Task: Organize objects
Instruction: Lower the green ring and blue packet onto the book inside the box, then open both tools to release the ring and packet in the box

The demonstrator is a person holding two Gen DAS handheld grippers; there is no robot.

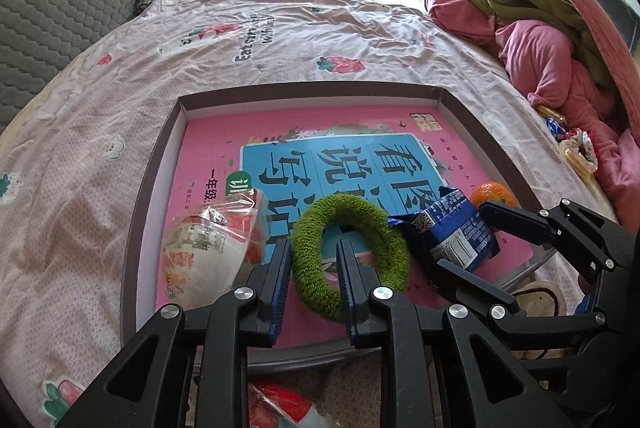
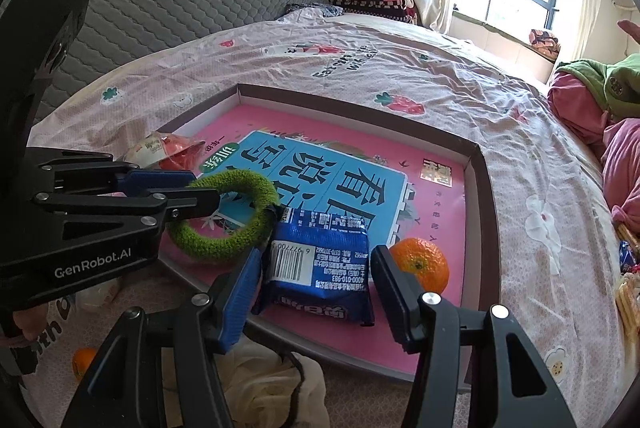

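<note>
Starting from your left claw (image 1: 313, 248): its jaws stand narrow, one finger outside the green ring (image 1: 394, 252) and one finger inside its hole, with the near-left part of the fluffy band between them. The band looks as thick there as in the other parts, so I judge that the pads flank it and do not squeeze it. The ring lies flat on the pink book (image 1: 360, 115) inside the shallow tray (image 1: 304, 89). It has no long axis, but the piece of band between the fingers runs forward, along the fingers.

Your right claw (image 2: 316, 256) stands about half wide, and the blue packet (image 2: 320, 292) is between its two fingers. The pads are very near to the packet's sides, but you cannot tell from these views if they press it. The packet lies directly in front of this claw, at the near edge of the tray. Its long axis seems to run away from you, along the fingers, with the barcode end nearer to you. So the right hand is the nearer one for it.

Further out, the packet's far-left corner touches the ring, an orange (image 2: 420, 262) sits just beside the right finger, and a white and red bag (image 1: 208, 244) lies left of the left claw. The tray rests on the bed (image 1: 280, 39).
</note>
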